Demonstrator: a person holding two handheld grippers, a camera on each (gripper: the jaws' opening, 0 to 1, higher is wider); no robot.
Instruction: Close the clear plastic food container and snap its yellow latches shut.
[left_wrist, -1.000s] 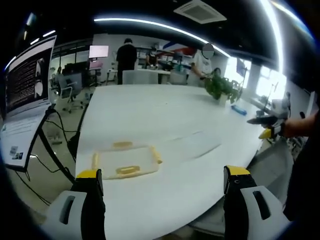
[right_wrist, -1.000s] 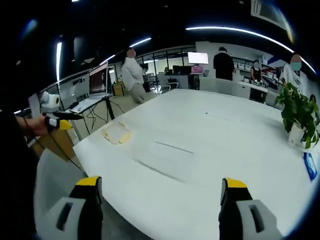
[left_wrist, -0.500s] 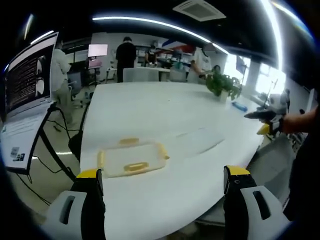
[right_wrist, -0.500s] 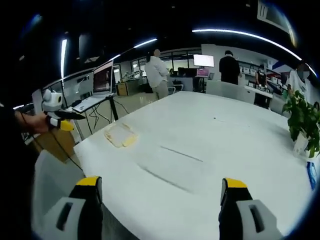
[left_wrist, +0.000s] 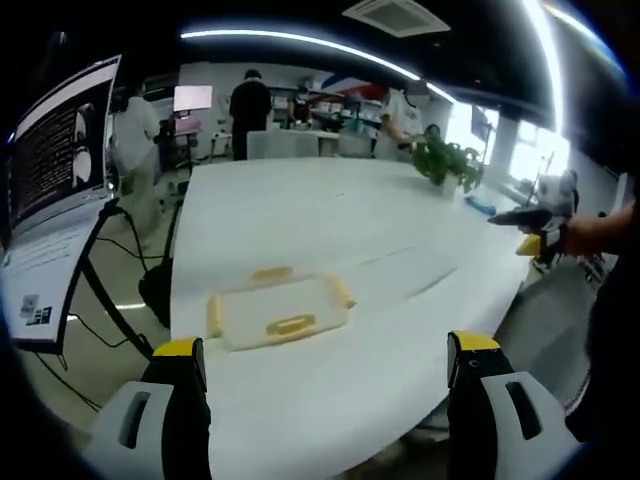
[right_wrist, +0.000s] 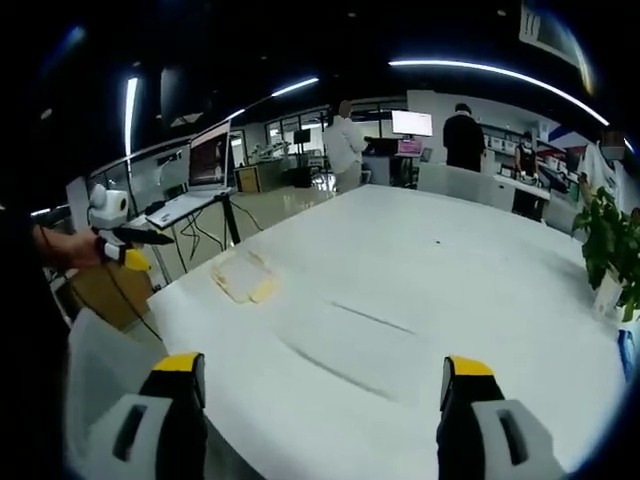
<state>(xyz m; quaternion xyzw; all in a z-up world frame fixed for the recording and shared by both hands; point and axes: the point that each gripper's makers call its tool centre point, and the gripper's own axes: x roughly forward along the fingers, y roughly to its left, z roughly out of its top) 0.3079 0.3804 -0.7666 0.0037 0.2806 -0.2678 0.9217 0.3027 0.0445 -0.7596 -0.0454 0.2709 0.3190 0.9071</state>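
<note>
Left gripper view has the clear plastic food container (left_wrist: 278, 313) sitting flat on the white table (left_wrist: 330, 225), near the close edge and a bit left of centre between your jaws. Your left gripper (left_wrist: 325, 375) is spread wide with nothing in it, well short of the box. Same for your right gripper (right_wrist: 317, 395): jaws apart, empty, and the container is way off to its far left by the table edge.

My guess on handling: thin clear plastic, light and a bit flexy, so it'll probably skate on that smooth tabletop if you push from one side only. I'd pin it down on the lid with one gripper and work the yellow latches (left_wrist: 291, 325) with the other, pressing on the tabs themselves, not the clear walls. Can't tell from here whether the lid is fully seated or which latches are already down.

Table is big, glossy and mostly bare; there's a potted plant (left_wrist: 445, 165) at the far right. Open office around you, a monitor on a stand (left_wrist: 55, 150) at the left, people standing at the back, strip lights overhead.
</note>
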